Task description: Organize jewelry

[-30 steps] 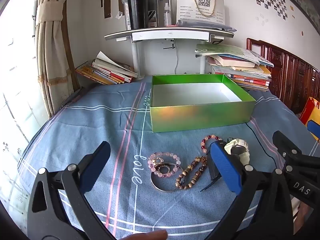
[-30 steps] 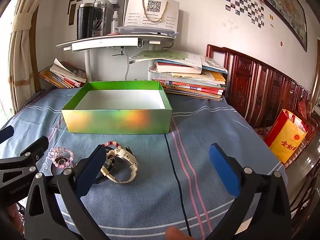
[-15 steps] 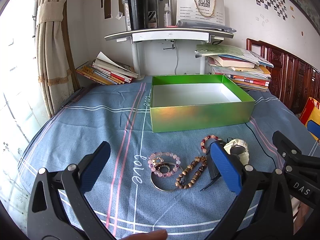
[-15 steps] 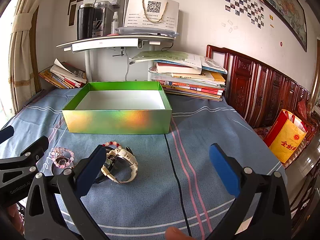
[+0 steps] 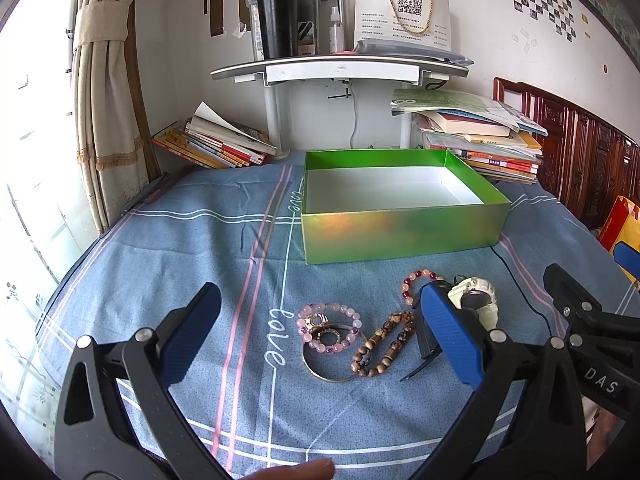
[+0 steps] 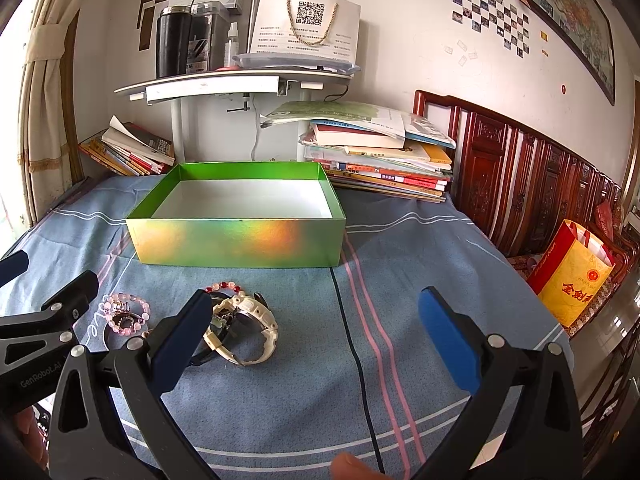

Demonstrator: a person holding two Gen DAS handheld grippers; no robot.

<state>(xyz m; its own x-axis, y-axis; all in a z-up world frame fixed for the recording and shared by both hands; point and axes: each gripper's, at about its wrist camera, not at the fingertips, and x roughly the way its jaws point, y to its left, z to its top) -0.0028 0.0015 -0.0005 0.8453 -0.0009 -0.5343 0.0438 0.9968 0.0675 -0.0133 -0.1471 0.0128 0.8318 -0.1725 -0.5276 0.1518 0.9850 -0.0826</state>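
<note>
On the blue striped bedspread (image 5: 200, 240), pink bead bracelet (image 5: 329, 328), brown wooden bead bracelet (image 5: 382, 347) and white chunky watch (image 6: 244, 330) are lying just before the empty shiny green cardboard box (image 6: 240, 242). Left gripper (image 5: 320, 342) and right gripper (image 6: 314, 338) are both hovering wide apart, holding nothing. Bracelets are overlapping; one pinch is likely dragging neighbours along.

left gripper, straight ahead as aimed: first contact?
Likely the pink bead bracelet on the blue bedsheet, centred between the open left gripper fingers; the green box lies beyond. Depth is unclear.
</note>
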